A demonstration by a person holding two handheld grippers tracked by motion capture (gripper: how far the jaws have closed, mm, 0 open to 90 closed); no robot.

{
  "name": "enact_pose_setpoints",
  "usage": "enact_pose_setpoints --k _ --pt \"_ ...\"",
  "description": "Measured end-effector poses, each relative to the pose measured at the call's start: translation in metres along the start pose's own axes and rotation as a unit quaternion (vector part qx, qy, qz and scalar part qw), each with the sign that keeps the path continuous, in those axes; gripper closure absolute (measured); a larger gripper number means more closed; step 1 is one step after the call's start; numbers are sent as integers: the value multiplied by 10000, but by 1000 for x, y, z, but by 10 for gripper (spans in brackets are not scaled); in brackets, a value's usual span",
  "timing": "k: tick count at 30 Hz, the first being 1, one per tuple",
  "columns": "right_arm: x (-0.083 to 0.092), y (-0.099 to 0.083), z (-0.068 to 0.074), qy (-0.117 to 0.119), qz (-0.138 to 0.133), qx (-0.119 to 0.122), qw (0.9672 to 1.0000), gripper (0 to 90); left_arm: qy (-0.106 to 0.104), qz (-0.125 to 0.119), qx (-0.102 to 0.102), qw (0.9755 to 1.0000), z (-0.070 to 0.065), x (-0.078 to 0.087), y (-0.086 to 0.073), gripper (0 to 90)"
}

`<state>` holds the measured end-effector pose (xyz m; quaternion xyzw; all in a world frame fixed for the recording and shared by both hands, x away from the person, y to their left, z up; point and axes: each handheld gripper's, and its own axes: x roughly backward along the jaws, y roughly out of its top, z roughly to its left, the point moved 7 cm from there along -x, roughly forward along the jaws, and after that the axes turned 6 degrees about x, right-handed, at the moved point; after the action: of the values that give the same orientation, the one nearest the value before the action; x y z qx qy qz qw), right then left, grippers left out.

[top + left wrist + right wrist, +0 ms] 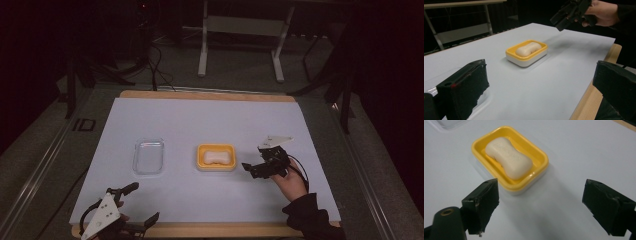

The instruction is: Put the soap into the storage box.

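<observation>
**Inspector:** The soap bar (508,157) lay in the yellow dish (537,154), upper left of the right gripper view, centre of the desk (210,120).

**Clerk:** Handling?

**Inspector:** Judged hard, light, slippery; best gripped across its narrow waist. Right tongs (541,206) gaped just beside it; left tongs (140,205) open, lower left.

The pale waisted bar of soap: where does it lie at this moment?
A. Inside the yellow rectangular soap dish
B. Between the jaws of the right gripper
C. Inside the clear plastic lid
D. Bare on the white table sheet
A: the pale waisted bar of soap lies inside the yellow rectangular soap dish, while the right gripper hangs open short of the dish, holding nothing.
</observation>
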<state>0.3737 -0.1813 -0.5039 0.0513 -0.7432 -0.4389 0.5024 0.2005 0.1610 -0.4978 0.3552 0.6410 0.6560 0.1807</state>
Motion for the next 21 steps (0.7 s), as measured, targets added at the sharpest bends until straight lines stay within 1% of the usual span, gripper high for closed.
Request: enact_pose_setpoints --k 1,3,4,7,9,10,11,12,14,16,17,18,19,20,21 --pt "2 -5 2 15 -12 -37 10000 135 -3 8 2 10000 0 0 0 1" --pt "3 -10 4 18 -20 -67 10000 135 -1 15 0 10000 0 -1 0 1" --pt "4 -12 5 -26 -31 -61 10000 135 -3 28 -11 10000 0 -1 0 1" --pt "6 -14 6 -47 -42 -84 9999 135 0 53 -21 10000 0 -1 -1 1" --pt "12 -23 7 -117 -116 -227 9996 135 1 58 -20 10000 -1 -2 -1 1" --pt "12 -23 7 -117 -116 -227 9996 135 5 61 -23 10000 0 -2 -1 1" --pt "14 -25 6 -159 -143 -226 9995 135 9 69 -21 10000 0 -2 -1 1" --pt "15 -27 6 -183 -159 -278 9993 135 11 79 -23 10000 0 -2 -1 1" --pt "19 -31 6 -277 -274 -384 9985 135 20 77 -9 10000 0 -2 -1 1" --pt "22 -35 4 -478 -320 -422 9975 136 9 72 -2 10000 -1 -2 -1 1" --pt "23 -37 4 -542 -331 -439 9970 135 8 85 -22 10000 -1 -2 -1 1" --pt "23 -39 5 -488 -316 -524 9969 135 5 90 -26 10000 -1 -3 -1 1" --pt "23 -41 5 -460 -290 -555 9970 135 4 88 -22 10000 -1 -3 -1 1" --pt "23 -46 6 -536 -240 -567 9967 136 6 87 -24 10000 -1 -3 -1 1" --pt "23 -46 6 -536 -240 -567 9967 136 9 93 -23 10000 -1 -3 -1 1"
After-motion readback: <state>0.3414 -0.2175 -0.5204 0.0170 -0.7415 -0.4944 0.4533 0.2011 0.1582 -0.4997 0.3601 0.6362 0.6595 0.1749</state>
